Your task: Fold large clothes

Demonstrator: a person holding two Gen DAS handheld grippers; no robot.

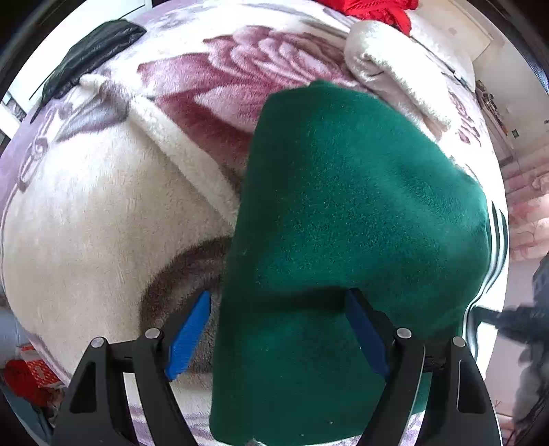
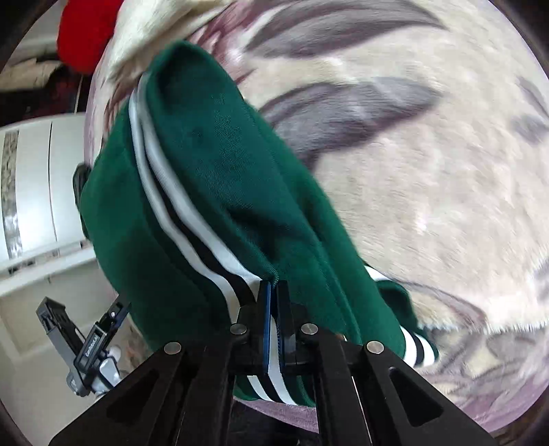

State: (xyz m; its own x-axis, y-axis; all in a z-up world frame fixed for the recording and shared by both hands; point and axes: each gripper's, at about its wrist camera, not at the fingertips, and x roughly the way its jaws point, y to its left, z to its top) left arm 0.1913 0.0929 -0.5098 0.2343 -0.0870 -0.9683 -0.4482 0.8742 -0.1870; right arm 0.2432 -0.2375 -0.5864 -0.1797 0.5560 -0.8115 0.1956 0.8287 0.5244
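A dark green fleece garment (image 1: 343, 206) with white and black stripes (image 2: 164, 178) lies bunched on the floral blanket (image 1: 240, 68) of a bed. My left gripper (image 1: 276, 332) points down over its near end, jaws wide apart. The blue left pad stands clear of the cloth and the right finger (image 1: 363, 329) sits against a fold, neither pinching. My right gripper (image 2: 273, 291) is shut on the green garment (image 2: 206, 171) at its striped edge, a seam pinched between the blue pads. Part of the cloth hangs from that grip.
A cream fleece piece (image 1: 85, 206) lies left of the green garment and another cream fold (image 1: 387, 65) lies behind it. Red cloth (image 1: 377, 10) and a black item (image 1: 92, 51) lie at the far edge. A white cabinet (image 2: 34, 188) stands beside the bed.
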